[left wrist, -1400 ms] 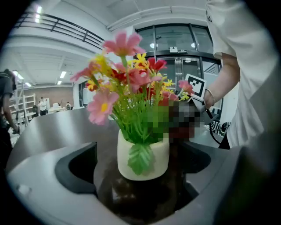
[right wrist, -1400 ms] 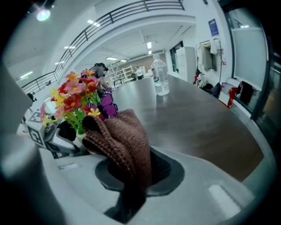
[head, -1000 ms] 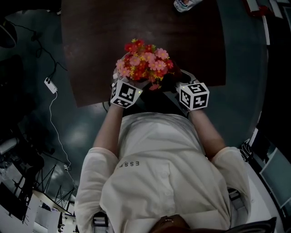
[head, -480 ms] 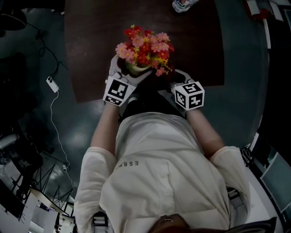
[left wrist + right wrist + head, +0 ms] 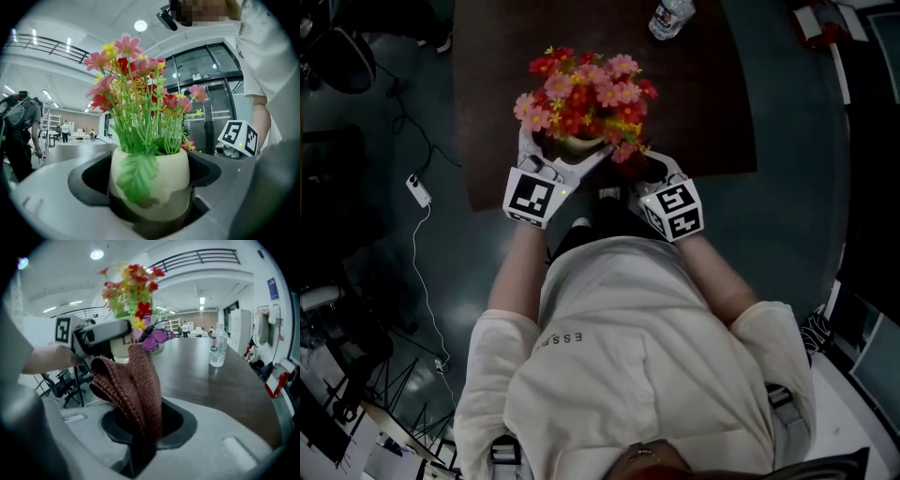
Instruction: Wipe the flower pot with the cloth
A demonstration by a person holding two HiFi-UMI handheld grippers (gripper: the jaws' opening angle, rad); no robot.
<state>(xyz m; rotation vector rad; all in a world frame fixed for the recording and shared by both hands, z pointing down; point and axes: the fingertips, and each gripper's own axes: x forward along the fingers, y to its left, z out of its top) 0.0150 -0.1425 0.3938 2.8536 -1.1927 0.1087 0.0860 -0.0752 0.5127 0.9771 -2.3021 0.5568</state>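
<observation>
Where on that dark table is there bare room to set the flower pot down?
The table is bare across its right half, between the flowers and its right edge, below the water bottle, and in a strip at the flowers' left. It is crowded at the near edge, around the held flower pot and cloth.

You're in a white short-sleeved tee (image 5: 628, 366), small dark lettering (image 5: 567, 337) on it, grey straps at the shoulders. Left gripper (image 5: 558, 155) and right gripper (image 5: 652, 173): pale grey shells, black-and-white marker cubes at 10 and 2 o'clock in the head view.
</observation>
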